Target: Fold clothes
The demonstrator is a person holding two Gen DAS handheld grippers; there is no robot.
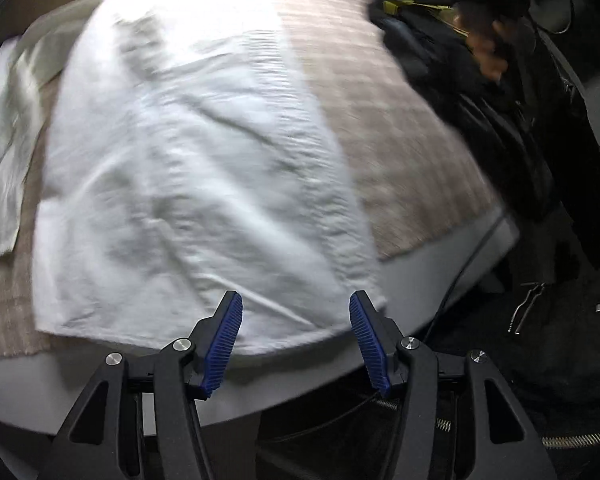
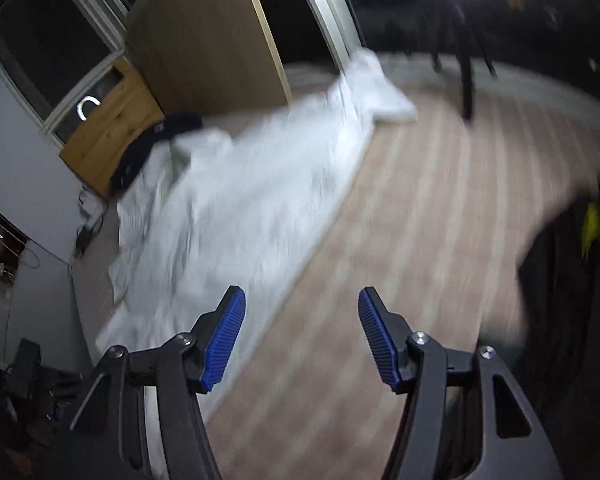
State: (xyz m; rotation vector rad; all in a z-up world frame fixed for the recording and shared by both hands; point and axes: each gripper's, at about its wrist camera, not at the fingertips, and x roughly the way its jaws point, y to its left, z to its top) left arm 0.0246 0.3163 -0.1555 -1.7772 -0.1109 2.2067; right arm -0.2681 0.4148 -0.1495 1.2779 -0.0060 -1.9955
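Observation:
A white garment (image 1: 196, 168) lies spread flat on a pinkish striped cloth (image 1: 380, 100) that covers the table. My left gripper (image 1: 296, 320) is open and empty, just over the garment's near edge. In the right wrist view the same white garment (image 2: 240, 208) stretches from the lower left to the far middle over the striped cloth (image 2: 440, 220). My right gripper (image 2: 302, 320) is open and empty, above the cloth beside the garment's right edge. Both views are motion-blurred.
A second pale cloth (image 1: 4, 128) lies at the left. The person in a black jacket (image 1: 540, 140) stands at the right by the grey table edge (image 1: 440, 248). A dark item (image 2: 152, 148) and a wooden cabinet (image 2: 112, 128) sit beyond the garment.

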